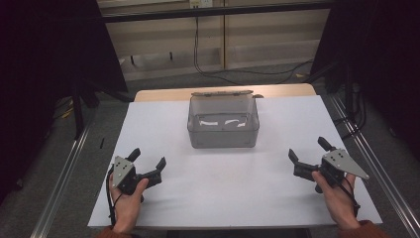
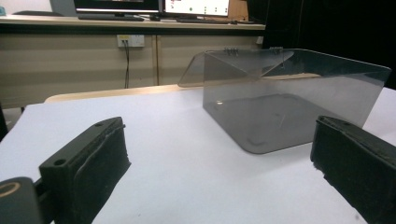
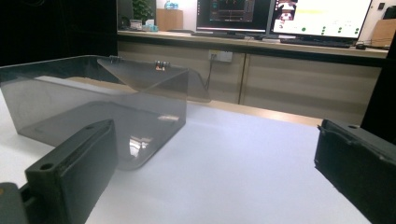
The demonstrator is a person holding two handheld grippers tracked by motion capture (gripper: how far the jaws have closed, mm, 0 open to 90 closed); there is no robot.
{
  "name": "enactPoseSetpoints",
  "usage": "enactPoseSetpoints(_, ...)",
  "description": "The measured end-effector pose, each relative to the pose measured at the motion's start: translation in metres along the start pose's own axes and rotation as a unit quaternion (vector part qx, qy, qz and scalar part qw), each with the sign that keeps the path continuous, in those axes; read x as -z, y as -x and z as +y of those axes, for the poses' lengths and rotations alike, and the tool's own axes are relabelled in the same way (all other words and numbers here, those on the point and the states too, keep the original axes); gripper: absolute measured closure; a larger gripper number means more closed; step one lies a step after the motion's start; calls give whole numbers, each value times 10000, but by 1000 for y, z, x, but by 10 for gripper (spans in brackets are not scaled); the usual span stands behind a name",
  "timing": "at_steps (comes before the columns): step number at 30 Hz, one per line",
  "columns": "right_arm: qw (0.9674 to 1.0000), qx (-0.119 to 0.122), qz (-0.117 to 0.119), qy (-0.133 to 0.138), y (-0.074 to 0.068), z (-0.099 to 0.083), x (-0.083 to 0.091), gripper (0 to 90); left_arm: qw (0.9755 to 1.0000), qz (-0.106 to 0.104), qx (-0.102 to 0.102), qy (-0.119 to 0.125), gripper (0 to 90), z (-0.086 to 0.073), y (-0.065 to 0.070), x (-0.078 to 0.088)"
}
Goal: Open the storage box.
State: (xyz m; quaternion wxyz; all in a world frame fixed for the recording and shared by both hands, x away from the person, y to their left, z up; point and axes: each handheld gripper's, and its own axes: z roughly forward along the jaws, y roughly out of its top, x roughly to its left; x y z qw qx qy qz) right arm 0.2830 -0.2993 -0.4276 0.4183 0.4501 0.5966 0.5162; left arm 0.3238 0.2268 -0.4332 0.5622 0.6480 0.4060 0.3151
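High view: a white table top [image 1: 233, 198] is seen from above, with a clear plastic box [image 1: 223, 124] set on it and a gripper held at each near corner.
Clear plastic box: it is placed at about 12 o'clock from the table's middle, toward the far edge, upright on its base; its lid [image 1: 224, 93] is swung back behind the rear wall on two small hinges.
Box contents: pale streaks are seen through the walls in the high view, but whether they are objects or reflections cannot be told.
Left gripper [image 1: 147, 159]: it is held in the person's left hand [image 1: 128, 203] at about 8 o'clock on the table, with its jaws spread wide apart and nothing between them; it is pointed toward 1 o'clock, well apart from the box.
Right gripper [image 1: 308, 148]: it is held in the right hand [image 1: 339, 201] at about 4 o'clock, with jaws likewise spread and nothing clasped; it is pointed toward 10 o'clock, well apart from the box.
Left gripper view: the box [image 2: 289, 100] is seen between the two black jaws and beyond them, at about 1 o'clock in that picture.
Right gripper view: the box [image 3: 93, 100] is seen at about 10 o'clock, behind the left jaw.
Background: a cabinet [image 3: 289, 81] with monitors [image 3: 322, 18] on it is seen past the table.
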Motion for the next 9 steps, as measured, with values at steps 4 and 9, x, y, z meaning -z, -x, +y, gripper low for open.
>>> enactPoseSetpoints(4, 9999, 41, -28, -133, 0, -12, 9, 0, 9999, 77, 31, -63, 36, -4, -1, 3)
enactPoseSetpoints(9, 9999, 68, -49, -122, 2, -16, 9, 0, 9997, 115, 161, -121, 36, -4, -3, 1)
